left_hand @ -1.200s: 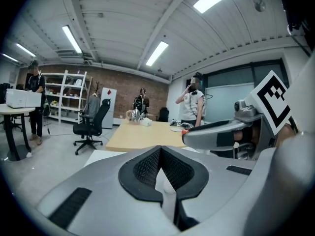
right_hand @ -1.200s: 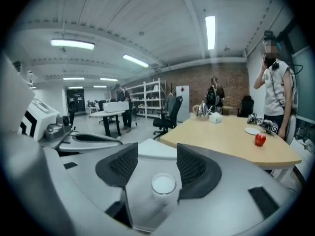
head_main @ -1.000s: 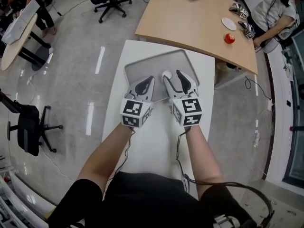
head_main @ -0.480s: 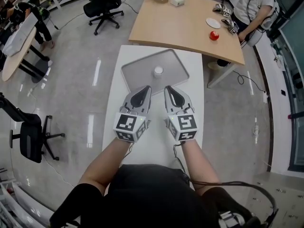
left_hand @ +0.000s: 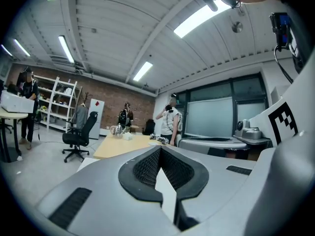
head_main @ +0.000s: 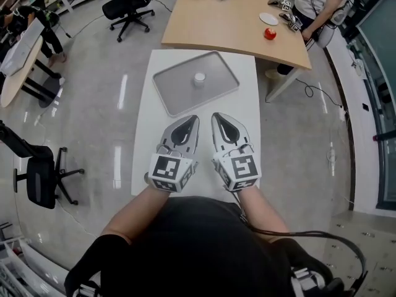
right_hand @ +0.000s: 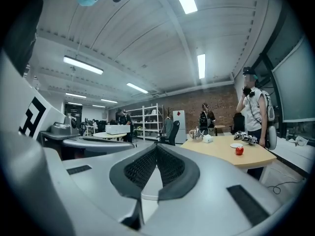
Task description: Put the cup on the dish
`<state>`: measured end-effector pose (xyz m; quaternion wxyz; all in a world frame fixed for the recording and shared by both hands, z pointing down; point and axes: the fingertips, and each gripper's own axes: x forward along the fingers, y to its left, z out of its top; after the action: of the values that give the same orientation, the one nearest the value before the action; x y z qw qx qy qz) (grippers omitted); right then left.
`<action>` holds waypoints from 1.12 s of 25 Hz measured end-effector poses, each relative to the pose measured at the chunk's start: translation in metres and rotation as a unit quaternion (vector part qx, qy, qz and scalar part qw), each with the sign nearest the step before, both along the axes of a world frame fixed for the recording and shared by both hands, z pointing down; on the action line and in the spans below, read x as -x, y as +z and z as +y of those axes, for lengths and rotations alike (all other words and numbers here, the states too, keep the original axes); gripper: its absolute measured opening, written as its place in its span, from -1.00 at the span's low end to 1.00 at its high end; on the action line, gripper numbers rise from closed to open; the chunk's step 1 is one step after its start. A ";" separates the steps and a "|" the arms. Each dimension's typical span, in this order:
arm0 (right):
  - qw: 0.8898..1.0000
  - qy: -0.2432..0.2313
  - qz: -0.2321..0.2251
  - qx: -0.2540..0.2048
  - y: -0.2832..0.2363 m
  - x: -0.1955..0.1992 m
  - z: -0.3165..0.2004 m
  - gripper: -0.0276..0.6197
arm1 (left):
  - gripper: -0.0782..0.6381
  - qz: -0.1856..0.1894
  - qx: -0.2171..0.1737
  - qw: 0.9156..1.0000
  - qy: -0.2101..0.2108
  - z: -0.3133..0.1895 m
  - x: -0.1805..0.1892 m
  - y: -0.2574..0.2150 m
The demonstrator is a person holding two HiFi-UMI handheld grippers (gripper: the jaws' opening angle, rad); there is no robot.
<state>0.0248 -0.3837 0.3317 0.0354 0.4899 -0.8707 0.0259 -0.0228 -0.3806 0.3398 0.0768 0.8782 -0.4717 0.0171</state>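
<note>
Standing upright on the grey tray (head_main: 173,95), a little toward its far side, is the small white cup (head_main: 199,78), with nothing touching it. The tray lies skewed on the far half of the white table (head_main: 244,107), and it is the only dish on that table.

Both grippers hang over the near half of the table, on the person's side of the tray and well clear of its near edge. They sit side by side, close together but apart, and both point toward the tray.

The left gripper (head_main: 190,120) has its jaws together. In the left gripper view, the black ribbed pads (left_hand: 147,167) meet at the tips with nothing between them, and only a sliver of white tabletop shows through lower down.

The right gripper (head_main: 218,117) has just been closing its jaws. In the right gripper view, they are together at the tips, the pads (right_hand: 170,166) clamp nothing, and only the table's pale surface shows in the wedge below.

Beyond the tray stands a wooden table (head_main: 229,23) carrying a red ball (head_main: 270,34) and a white plate (head_main: 268,18). A person (head_main: 317,2) is at its far right corner.
</note>
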 end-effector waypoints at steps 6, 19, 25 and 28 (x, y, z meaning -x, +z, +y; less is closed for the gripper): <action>1.000 0.001 0.008 0.006 0.005 0.004 0.024 -0.87 | -0.79 -0.005 0.001 1.000 -0.011 0.023 0.005 0.009; 1.000 0.000 0.011 0.004 0.012 0.005 0.054 -0.87 | -0.79 0.004 -0.025 1.000 -0.017 0.047 0.005 0.000; 1.000 -0.007 0.016 0.000 0.010 0.012 0.063 -0.87 | -0.79 0.002 -0.021 1.000 -0.015 0.054 0.007 0.003; 1.000 -0.008 0.010 -0.011 0.004 0.012 0.064 -0.87 | -0.79 0.004 -0.020 1.000 -0.017 0.054 0.008 0.004</action>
<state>0.0125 -0.3202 0.3357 0.0390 0.4831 -0.8746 0.0106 -0.0307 -0.3270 0.3438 0.0615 0.8713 -0.4869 0.0025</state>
